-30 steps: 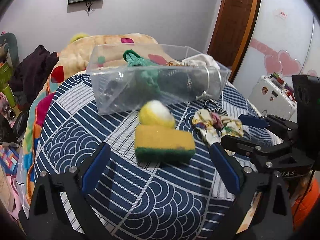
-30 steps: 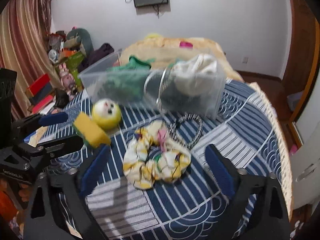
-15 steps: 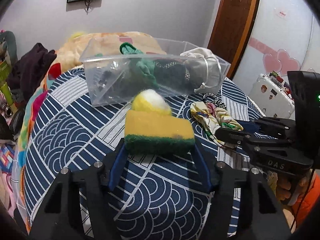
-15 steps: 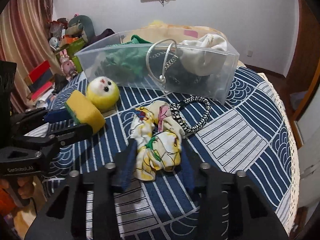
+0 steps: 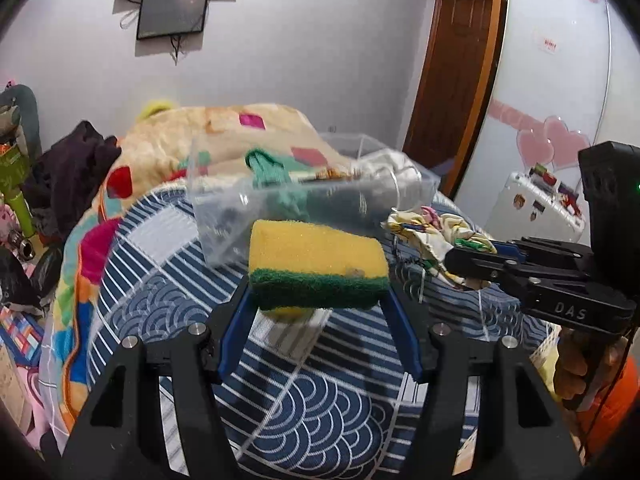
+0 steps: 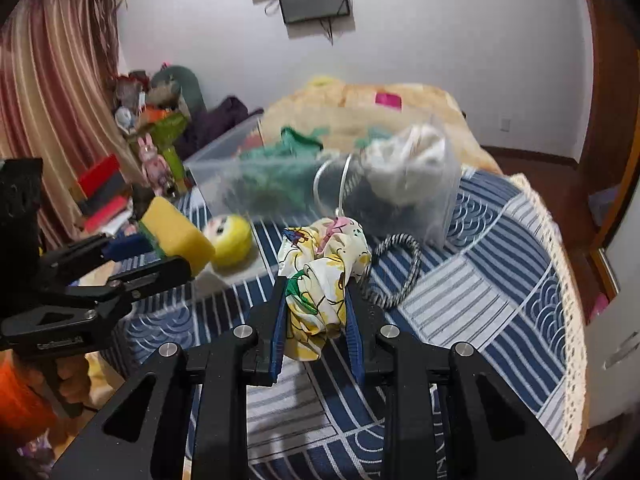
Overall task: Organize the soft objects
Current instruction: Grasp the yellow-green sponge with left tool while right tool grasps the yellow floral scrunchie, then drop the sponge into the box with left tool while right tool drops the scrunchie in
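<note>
My left gripper [image 5: 318, 296] is shut on a yellow-and-green sponge [image 5: 316, 264] and holds it above the blue patterned tablecloth [image 5: 304, 400]. My right gripper [image 6: 314, 304] is shut on a floral fabric scrunchie [image 6: 322, 276], also lifted off the cloth. The sponge also shows in the right wrist view [image 6: 176, 236], and the scrunchie in the left wrist view [image 5: 436, 236]. A clear plastic bin [image 6: 320, 188] behind them holds green, dark and white soft items. A yellow plush ball [image 6: 230, 234] lies on the table before the bin.
A black-and-white braided hair tie [image 6: 396, 268] lies on the cloth right of the scrunchie. A bed with a patterned blanket [image 5: 224, 136] stands behind the table. Toys and clutter [image 6: 152, 140] sit at the left. The table's lace edge [image 6: 568, 320] runs at the right.
Both grippers closed, the left on the sponge and the right on the scrunchie, and both lifted their objects off the tablecloth. The plush ball stayed on the table.
</note>
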Demonstrator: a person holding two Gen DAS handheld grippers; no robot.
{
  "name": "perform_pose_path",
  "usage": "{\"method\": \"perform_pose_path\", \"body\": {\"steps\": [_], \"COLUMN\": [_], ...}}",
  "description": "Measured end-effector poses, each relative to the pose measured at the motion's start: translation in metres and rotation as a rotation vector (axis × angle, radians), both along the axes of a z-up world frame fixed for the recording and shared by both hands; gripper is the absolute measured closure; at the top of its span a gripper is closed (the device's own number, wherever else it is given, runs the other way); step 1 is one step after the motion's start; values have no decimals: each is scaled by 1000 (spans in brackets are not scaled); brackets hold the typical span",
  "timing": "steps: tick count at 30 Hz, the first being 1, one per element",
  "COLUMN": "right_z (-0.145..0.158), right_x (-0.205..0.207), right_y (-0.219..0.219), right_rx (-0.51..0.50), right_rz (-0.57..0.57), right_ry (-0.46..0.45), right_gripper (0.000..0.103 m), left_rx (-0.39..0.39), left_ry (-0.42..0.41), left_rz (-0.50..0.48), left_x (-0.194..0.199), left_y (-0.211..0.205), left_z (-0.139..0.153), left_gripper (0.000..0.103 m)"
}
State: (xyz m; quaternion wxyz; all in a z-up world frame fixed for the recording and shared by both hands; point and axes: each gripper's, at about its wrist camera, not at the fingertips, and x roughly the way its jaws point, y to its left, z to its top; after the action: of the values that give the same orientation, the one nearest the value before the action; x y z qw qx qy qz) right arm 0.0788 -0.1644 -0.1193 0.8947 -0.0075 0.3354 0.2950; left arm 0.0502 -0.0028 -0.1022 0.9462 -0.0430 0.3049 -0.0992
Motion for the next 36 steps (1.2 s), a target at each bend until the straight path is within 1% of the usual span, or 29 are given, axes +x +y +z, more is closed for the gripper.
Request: {"method": "perform_pose_path", "body": {"steps": [6,10,13,17,22,26,30,33,36], "right_z": [26,47,58,65,60,53,45,36,27], "right_x": [-2,2,8,23,48,65,76,85,93], "right_y": [0,5,11,19,33,47,59,67,74], "right_rx": [47,69,64,50,24,5,-12,-27,-50], "right_rz": [2,-3,-13,-26,-41,-53,-45,-38,-29], "right_ry": [-72,-145,-198,-231,-215,-185,-144,-106,-69], "right_gripper": [79,79,79,79,79,79,79,79,79], "left_rx": [7,17,15,8,7,29,16,35,30], "left_ry": [-73,-107,-126,-143,-132,-87,-32,-7,24], "left_rz": [33,55,70,94,105,115,113,125,117], "left_x": [6,14,24,39,64,90,112,127,141], "left_y": [11,17,21,29,33,33,34,35,36], "left_z": [23,34,41,47,46,35,23,17,12], "left_gripper": [41,41,41,41,41,41,41,41,41]}}
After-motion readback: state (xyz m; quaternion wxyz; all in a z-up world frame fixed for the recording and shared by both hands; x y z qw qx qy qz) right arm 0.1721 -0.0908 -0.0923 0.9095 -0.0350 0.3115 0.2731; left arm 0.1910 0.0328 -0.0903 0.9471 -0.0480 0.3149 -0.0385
